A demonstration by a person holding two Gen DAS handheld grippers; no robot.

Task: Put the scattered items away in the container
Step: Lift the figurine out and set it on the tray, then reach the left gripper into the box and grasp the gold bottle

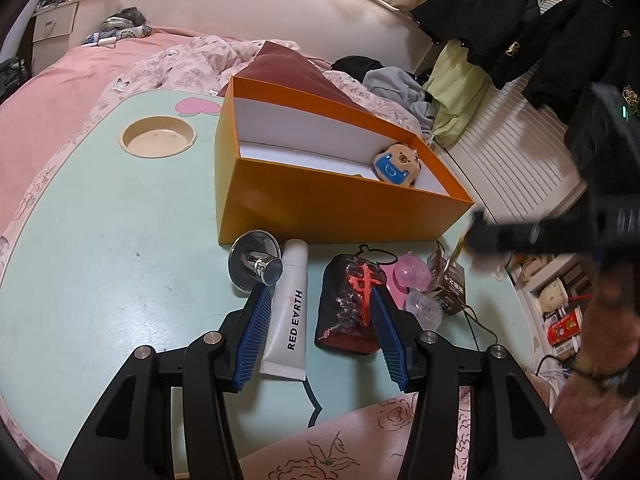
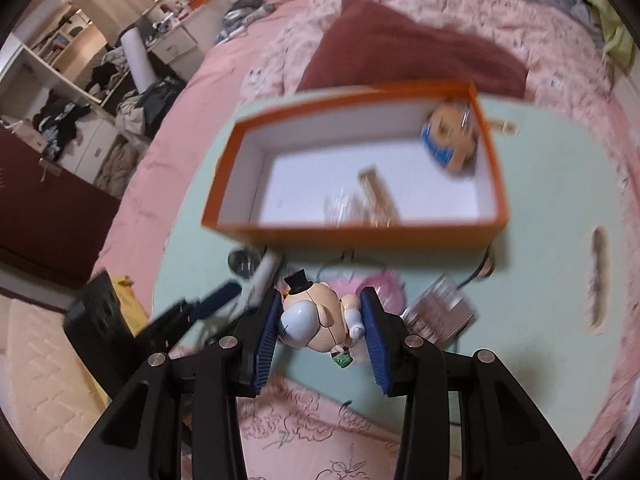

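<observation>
Bedroom: pink bed (image 1: 52, 92), hanging clothes (image 1: 516, 28)

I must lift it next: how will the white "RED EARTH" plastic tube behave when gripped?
The white "RED EARTH" plastic tube probably dents when squeezed. It looks light. Its round body may roll, though the flat crimped end should limit that.

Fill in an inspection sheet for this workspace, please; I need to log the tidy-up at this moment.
Surface: pale green table standing on a pink bed.
Job's things: orange box open, with a round toy in one corner; white tube, dark red block, metal disc and brown carton lie on the table in front of it.
Clutter: pink plastic bits beside the block.
Grippers: left gripper open over tube and block; right gripper shut on a figurine.
Cables: black cable by the carton.
Surroundings: hanging clothes, shelves, bedding.
</observation>
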